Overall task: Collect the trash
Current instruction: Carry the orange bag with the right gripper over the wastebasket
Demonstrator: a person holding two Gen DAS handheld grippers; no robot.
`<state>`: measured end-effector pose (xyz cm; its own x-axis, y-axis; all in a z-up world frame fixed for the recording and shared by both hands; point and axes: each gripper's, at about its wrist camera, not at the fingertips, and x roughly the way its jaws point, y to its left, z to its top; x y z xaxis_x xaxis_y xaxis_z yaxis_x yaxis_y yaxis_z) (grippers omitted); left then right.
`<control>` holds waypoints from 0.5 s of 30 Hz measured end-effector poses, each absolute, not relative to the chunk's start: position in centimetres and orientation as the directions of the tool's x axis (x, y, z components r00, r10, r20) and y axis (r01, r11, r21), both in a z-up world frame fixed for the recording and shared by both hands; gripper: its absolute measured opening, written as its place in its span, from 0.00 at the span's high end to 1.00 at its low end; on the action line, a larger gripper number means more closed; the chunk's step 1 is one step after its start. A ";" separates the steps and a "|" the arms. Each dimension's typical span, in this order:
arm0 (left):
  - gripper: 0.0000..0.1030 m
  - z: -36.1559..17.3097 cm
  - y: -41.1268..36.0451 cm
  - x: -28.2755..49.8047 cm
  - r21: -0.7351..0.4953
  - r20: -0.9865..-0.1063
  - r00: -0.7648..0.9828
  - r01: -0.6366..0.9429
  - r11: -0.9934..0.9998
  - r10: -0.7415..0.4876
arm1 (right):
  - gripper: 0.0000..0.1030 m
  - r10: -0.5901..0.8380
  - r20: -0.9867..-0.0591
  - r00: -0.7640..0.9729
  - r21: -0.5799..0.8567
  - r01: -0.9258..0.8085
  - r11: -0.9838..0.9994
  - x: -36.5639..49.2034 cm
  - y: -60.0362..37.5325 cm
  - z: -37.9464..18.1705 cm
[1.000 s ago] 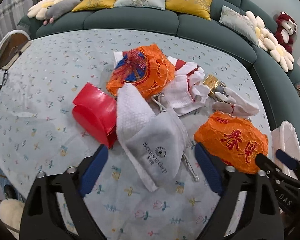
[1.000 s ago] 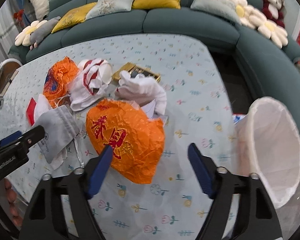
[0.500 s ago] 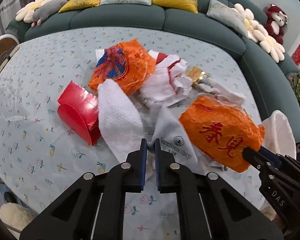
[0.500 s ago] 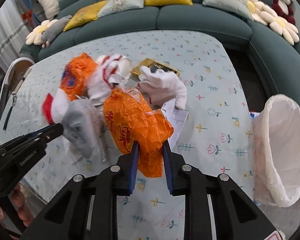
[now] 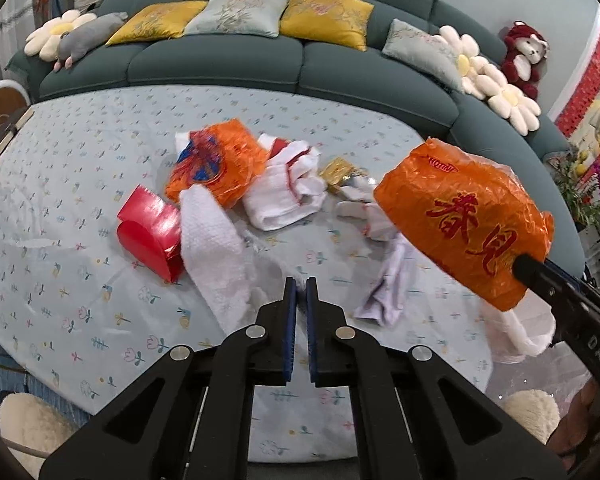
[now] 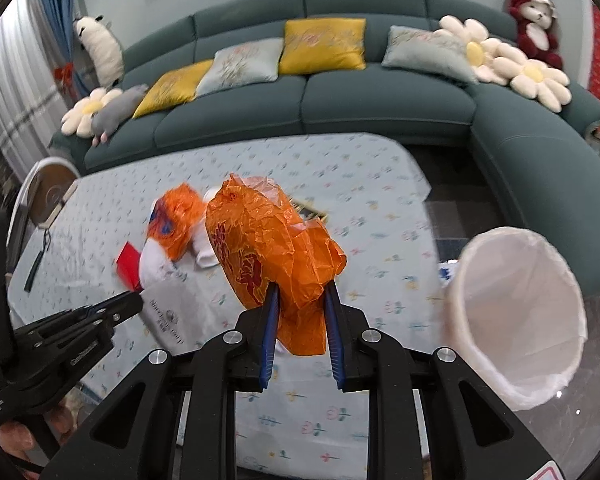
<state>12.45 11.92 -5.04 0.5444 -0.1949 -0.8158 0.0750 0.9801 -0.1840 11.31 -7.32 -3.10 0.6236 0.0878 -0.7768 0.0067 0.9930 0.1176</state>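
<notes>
My right gripper [image 6: 299, 290] is shut on an orange plastic bag [image 6: 268, 252] with red characters and holds it up above the table; the bag also shows at the right of the left wrist view [image 5: 466, 220]. My left gripper [image 5: 300, 286] is shut; in the right wrist view it [image 6: 134, 304] pinches a grey-white drawstring pouch [image 6: 172, 312]. On the table lie a second orange bag [image 5: 216, 164], a red box [image 5: 150, 232], white towels [image 5: 216, 256] and a gold wrapper [image 5: 340, 172]. A white-lined trash bin [image 6: 516, 324] stands right of the table.
The flowered tablecloth [image 5: 80, 152] covers the table. A dark green sofa [image 6: 380, 104] with cushions curves behind and to the right. A round fan [image 6: 48, 192] stands at the left. A fluffy stool [image 5: 24, 424] is below the near table edge.
Both grippers closed, the right on the orange bag and the left on the pouch. The right gripper then lifted the bag off the table; the left rose and drew back.
</notes>
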 end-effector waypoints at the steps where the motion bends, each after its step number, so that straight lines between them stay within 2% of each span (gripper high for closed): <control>1: 0.96 -4.6 11.6 12.3 -0.184 -0.811 0.549 0.086 0.979 -0.201 | 0.79 0.077 -0.773 0.629 0.113 0.018 0.993 11.1 -7.8 -2.8; 15: 0.96 1.0 1.6 10.6 -0.208 -0.751 0.554 0.319 0.925 -0.360 | 0.79 -0.096 -0.751 0.653 0.092 0.247 0.965 6.6 -18.2 -2.4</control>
<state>10.60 1.65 1.01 0.5536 -0.3602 -0.7508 0.3190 0.9246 -0.2084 6.55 -18.18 -2.40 0.6531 -0.0958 -0.7512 0.2473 0.9646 0.0920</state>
